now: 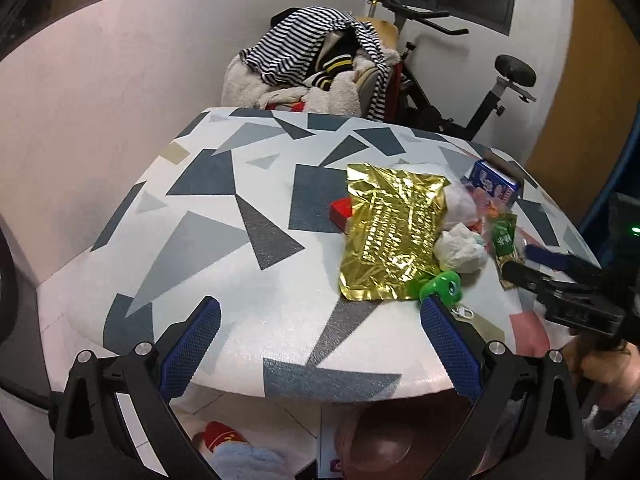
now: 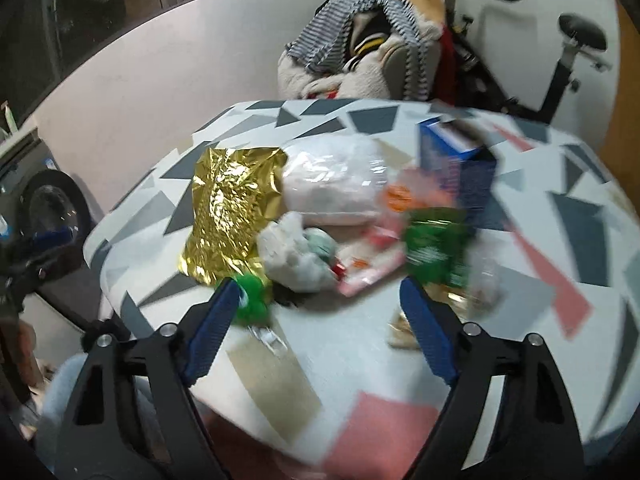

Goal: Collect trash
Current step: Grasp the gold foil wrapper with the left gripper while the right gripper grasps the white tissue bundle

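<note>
hovering over the surface (image 1: pixel 224 216), both sets of jaws wide open and empty. trash sits in a heap toward the right: gold foil bag (image 1: pixel 390 236), crumpled white bag (image 1: pixel 460 250), green packet (image 2: pixel 434 246), blue carton (image 2: pixel 456 160). right gripper (image 2: pixel 316 320) is near the pile, left gripper (image 1: pixel 320 344) near the foil bag.
</note>
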Demonstrator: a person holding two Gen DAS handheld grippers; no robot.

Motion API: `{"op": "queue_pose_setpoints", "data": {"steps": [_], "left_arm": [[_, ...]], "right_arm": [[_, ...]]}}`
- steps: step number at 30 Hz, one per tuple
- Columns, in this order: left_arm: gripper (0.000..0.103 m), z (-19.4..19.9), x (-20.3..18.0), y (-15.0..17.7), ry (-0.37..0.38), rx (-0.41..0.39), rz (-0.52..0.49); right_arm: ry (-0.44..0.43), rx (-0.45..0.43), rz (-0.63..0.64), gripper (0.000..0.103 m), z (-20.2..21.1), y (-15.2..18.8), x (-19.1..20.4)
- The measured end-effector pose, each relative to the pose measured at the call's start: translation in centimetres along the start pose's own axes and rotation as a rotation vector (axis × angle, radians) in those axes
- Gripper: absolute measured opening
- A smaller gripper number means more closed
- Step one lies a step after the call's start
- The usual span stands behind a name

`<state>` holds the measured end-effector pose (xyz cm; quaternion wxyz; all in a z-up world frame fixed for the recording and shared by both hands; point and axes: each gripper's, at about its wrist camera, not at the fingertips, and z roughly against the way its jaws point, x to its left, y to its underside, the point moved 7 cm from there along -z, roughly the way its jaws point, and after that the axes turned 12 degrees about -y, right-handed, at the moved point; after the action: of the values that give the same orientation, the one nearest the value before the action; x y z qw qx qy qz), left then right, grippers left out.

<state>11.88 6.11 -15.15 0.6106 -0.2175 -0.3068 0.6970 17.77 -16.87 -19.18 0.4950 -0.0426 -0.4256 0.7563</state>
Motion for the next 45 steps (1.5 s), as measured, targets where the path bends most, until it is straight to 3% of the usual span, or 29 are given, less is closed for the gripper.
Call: {"op": "queue_pose_setpoints", "data": {"steps": [6,7,8,12,17,24,28,33,34,35,37,45], "left_arm": [[0.098,-1.1,0.9,-0.2,0.003,0.018,0.042],[0.098,-1.3,0.9,-0.2,0.006,0.023,0.044],[0.098,-1.4,0.9,-0.2,0.011,0.027,0.044],[0.098,-1.7,0.6,-0.3,0.039,0.03,0.061],[0.098,-3.2,-1.1,-1.2,0.148,0.079,0.102],[0.098,-6.7,-6.0,-3.0,0.176,0.058,-0.022],[0.098,-9.9,-5.8,-3.9,0.224,0.111,0.064],[0.097,-11.9,-5.6,-4.7,0.35,0.167,0.181],[0.094,-12.1,-5.9,-4.7,0.363,0.178,0.177],[0.08,-12.1,-6.2,-4.7,0.364,0.181,0.162],[0.067,-11.7,-6.8,-4.5,0.362,0.182,0.116],[0.062,-6.7,-6.3,-6.1,0.3,0.042,-0.006]], "right_arm": [[-0.059,0.063,-0.08,0.076,-5.0,-0.9,-0.3],[-0.068,0.072,-0.08,0.068,-5.4,-0.9,-0.2],[-0.069,0.073,-0.079,0.054,-5.5,-0.8,-0.1],[-0.084,0.011,-0.065,0.054,-3.9,-1.0,0.3],[-0.053,-0.078,-0.061,0.054,-0.7,-1.2,0.1],[-0.023,-0.129,-0.146,0.054,2.5,-0.7,-2.8],[-0.018,-0.144,-0.185,0.054,3.6,-0.4,-3.9],[0.003,-0.141,-0.187,0.054,4.2,0.0,-4.5],[0.008,-0.139,-0.186,0.054,4.3,0.0,-4.5],[0.007,-0.14,-0.187,0.054,4.3,0.0,-4.5],[0.001,-0.144,-0.188,0.054,4.4,0.0,-4.4],[0.004,-0.163,-0.147,0.054,6.0,-0.7,-2.5]]}}
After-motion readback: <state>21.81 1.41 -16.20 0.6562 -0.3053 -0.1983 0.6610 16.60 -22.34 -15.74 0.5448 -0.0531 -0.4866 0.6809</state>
